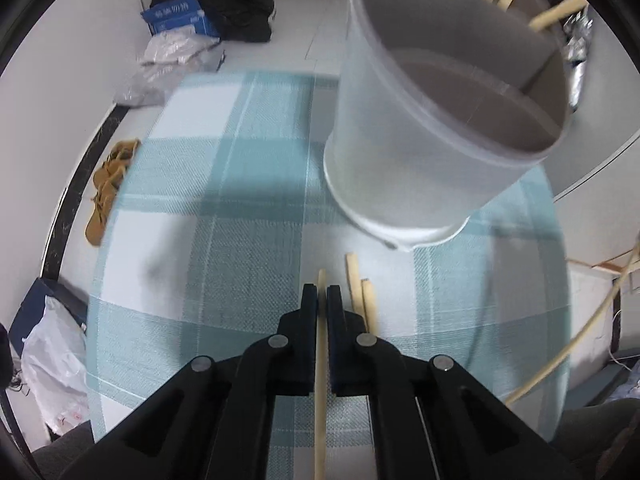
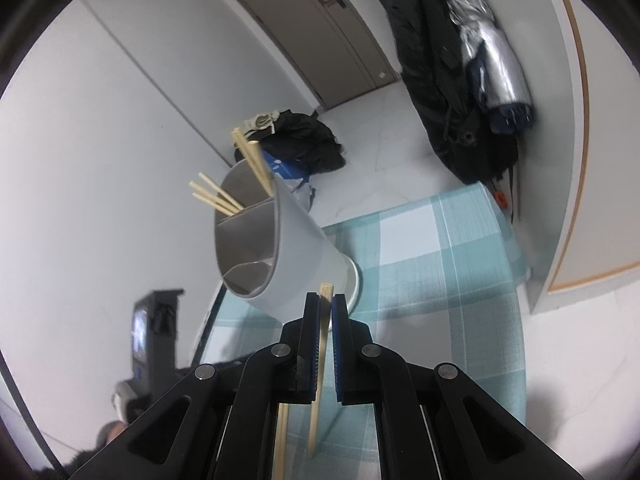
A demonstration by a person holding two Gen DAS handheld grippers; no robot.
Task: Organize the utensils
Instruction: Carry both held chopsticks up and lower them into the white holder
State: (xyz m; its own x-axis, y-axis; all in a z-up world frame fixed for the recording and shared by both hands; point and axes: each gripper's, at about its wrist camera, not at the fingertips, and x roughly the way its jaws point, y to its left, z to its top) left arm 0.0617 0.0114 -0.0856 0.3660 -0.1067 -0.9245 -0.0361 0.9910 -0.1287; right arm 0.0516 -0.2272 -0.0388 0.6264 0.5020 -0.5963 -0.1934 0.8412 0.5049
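A grey divided utensil cup (image 1: 424, 120) stands on the teal checked cloth (image 1: 224, 216); it also shows in the right wrist view (image 2: 296, 240), with several wooden chopsticks (image 2: 256, 168) standing in its far compartments. My left gripper (image 1: 322, 292) is shut on one chopstick (image 1: 321, 380), low over the cloth just in front of the cup. Two more chopsticks (image 1: 362, 296) lie on the cloth right of its fingers. My right gripper (image 2: 325, 300) is shut on a chopstick (image 2: 320, 360), held near the cup's base. Another chopstick (image 2: 281, 436) shows below its left finger.
The cloth (image 2: 432, 280) covers a small round table. On the floor are a black bag (image 1: 236, 4), a blue box (image 1: 180, 16), plastic bags (image 1: 168, 56) and a tan cloth (image 1: 108, 188). A dark coat and silver umbrella (image 2: 484, 64) hang at right. A door (image 2: 320, 20) is behind.
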